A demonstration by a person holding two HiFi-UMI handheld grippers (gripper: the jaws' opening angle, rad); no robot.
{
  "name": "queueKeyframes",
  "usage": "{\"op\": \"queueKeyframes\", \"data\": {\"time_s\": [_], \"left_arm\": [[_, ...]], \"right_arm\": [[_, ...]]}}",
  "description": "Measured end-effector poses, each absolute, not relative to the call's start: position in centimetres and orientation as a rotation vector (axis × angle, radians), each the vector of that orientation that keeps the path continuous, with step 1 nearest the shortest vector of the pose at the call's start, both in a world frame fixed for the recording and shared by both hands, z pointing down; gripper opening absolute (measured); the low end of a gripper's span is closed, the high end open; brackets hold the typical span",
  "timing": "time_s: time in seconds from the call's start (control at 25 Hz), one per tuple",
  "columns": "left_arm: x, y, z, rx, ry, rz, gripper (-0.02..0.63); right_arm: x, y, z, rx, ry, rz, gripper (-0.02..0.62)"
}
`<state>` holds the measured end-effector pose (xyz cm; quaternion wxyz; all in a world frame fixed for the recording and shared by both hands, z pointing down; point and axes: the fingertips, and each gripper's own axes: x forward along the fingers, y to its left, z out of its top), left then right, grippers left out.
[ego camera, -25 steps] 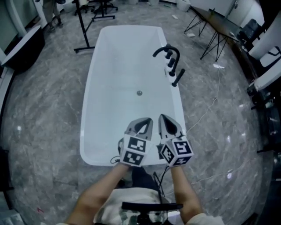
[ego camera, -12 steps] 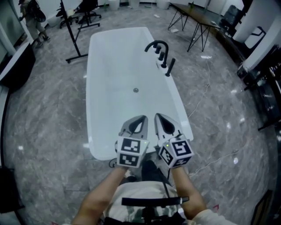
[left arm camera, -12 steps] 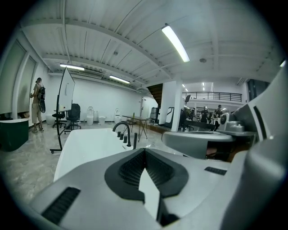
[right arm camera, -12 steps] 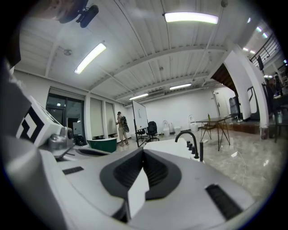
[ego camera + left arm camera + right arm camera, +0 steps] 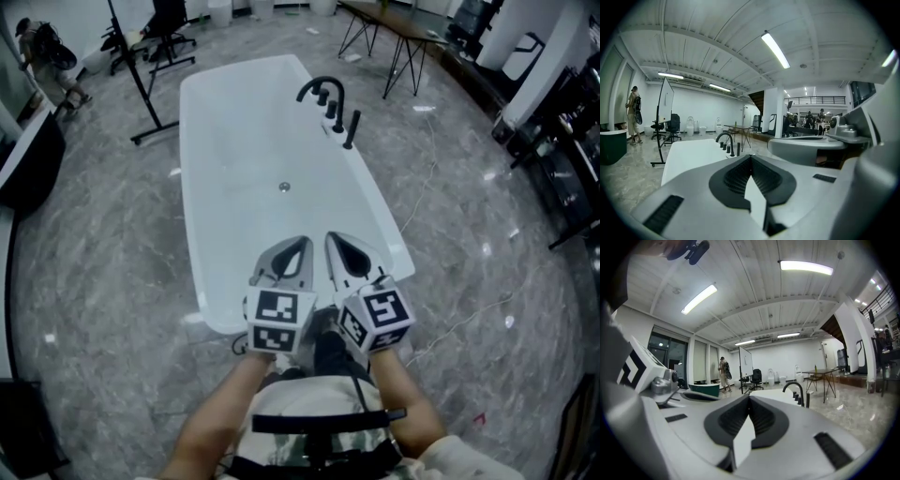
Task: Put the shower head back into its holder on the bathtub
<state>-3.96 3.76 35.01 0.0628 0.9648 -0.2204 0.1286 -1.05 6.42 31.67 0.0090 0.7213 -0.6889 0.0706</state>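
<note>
Underfoot, a grey veined marble floor [image 5: 112, 253], glossy, with small spots of lamp light. In the middle of it, one long white bathtub [image 5: 253, 141] with one round drain [image 5: 284, 187] in its bottom.

On the right rim of the tub, one black curved faucet [image 5: 319, 87], then a short row of small black knobs, number not sure. At the near end of that row, the shower head [image 5: 352, 129], a black rod standing a little tilted on the rim. Impossible to tell whether seated in a holder or only leaning there.

Around the room:
- one black stand on feet [image 5: 141, 94], left of the tub
- one table [image 5: 394, 23] with thin dark legs, far right
- one person [image 5: 42, 52] at the far left edge
- one pale cable [image 5: 459, 319] on the floor, right of the tub

Near the camera, two claws side by side over the near end of the tub, well apart from the shower head. Left claw [image 5: 305, 242] and right claw [image 5: 333, 236] each with jaws pressed together on nothing, and each with one marker cube behind.
</note>
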Motion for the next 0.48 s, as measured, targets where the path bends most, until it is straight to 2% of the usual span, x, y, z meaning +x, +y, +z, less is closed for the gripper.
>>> {"op": "queueKeyframes", "data": {"time_s": [0.48], "left_arm": [[-4.5, 4.6, 35.0, 2.934, -0.627, 0.377, 0.008]], "right_arm": [[-2.5, 6.9, 31.5, 2.262, -2.141, 0.194, 0.012]]}}
